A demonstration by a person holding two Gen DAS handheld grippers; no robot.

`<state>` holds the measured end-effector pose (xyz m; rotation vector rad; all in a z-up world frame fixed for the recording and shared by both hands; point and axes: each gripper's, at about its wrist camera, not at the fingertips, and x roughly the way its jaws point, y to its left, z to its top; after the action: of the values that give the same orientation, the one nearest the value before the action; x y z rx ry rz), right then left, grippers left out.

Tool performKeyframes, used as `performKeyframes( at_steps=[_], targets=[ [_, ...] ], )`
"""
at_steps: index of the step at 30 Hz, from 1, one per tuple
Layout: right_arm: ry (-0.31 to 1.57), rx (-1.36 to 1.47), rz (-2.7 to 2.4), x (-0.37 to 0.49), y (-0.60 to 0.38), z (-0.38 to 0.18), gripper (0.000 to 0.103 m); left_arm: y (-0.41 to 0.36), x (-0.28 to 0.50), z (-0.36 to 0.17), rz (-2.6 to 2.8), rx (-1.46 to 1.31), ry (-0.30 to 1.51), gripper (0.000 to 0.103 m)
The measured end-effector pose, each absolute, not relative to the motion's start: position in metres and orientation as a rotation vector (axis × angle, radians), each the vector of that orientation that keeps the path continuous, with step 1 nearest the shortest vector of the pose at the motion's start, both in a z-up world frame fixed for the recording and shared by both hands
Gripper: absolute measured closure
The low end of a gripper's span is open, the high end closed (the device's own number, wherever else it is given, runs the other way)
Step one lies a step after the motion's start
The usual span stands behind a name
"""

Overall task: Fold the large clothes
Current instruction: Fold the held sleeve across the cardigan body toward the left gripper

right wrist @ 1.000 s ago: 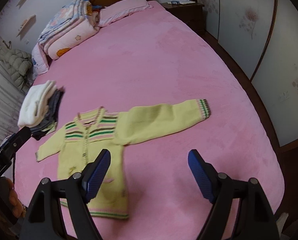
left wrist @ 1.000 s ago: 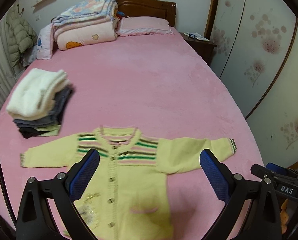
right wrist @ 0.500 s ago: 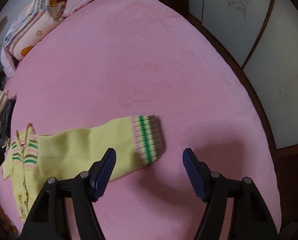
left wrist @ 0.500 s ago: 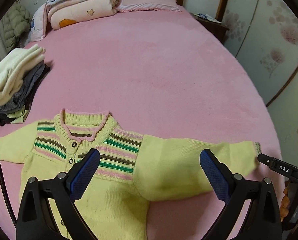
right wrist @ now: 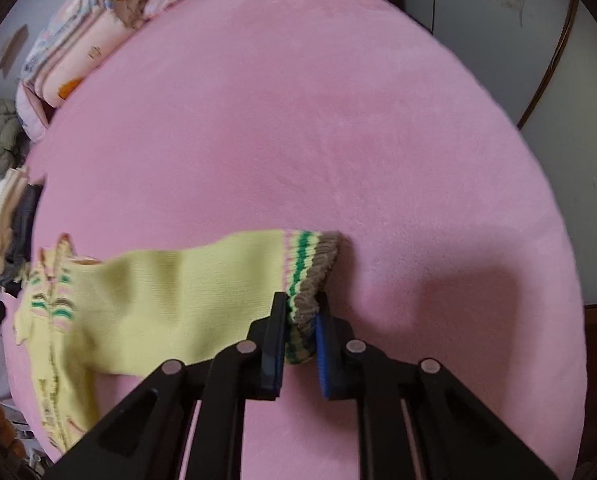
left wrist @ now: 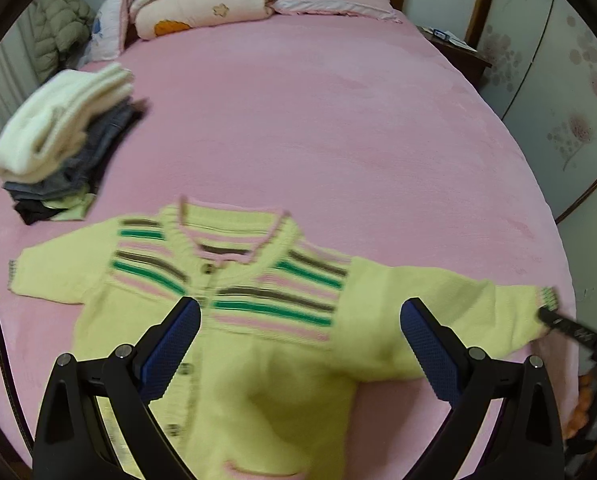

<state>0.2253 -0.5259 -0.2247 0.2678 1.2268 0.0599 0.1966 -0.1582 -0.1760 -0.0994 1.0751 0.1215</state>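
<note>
A yellow knit cardigan (left wrist: 266, 364) with green, brown and pink stripes lies face up on the pink bed (left wrist: 338, 140), sleeves spread. My left gripper (left wrist: 298, 344) is open and empty, hovering over the chest below the collar. My right gripper (right wrist: 301, 316) is shut on the striped cuff (right wrist: 310, 268) of the cardigan's right sleeve (right wrist: 178, 304), at the bed's right side. In the left wrist view the right gripper's tip (left wrist: 554, 320) shows at that cuff.
A stack of folded clothes (left wrist: 62, 140) with a white top piece sits on the bed at the left. Folded quilts (left wrist: 202, 0) and a pillow (left wrist: 334, 0) lie at the headboard. A wardrobe (left wrist: 570, 80) stands along the bed's right edge.
My right gripper has closed on the sleeve cuff; it was open around it before. My left gripper has drawn back a little, and more of the cardigan shows.
</note>
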Motion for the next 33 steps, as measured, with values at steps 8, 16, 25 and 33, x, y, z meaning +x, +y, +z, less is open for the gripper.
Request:
performKeyframes(
  at_steps=[8, 16, 25, 33],
  targets=[
    [1.01, 0.239, 0.247, 0.188, -0.432, -0.095, 0.091, -0.065, 0.156, -0.134, 0.134, -0.082, 1.038, 0.003],
    [0.911, 0.102, 0.408, 0.188, -0.226, -0.062, 0.091, 0.063, 0.144, -0.126, 0.103, -0.148, 1.026, 0.003],
    [0.99, 0.035, 0.327, 0.195, -0.098, -0.157, 0.086, 0.136, 0.178, -0.189, -0.012, -0.162, 1.119, 0.003],
    [1.1, 0.121, 0.183, 0.167, -0.166, -0.175, 0.086, 0.119, 0.211, -0.251, -0.173, -0.251, 1.184, 0.023]
  ],
)
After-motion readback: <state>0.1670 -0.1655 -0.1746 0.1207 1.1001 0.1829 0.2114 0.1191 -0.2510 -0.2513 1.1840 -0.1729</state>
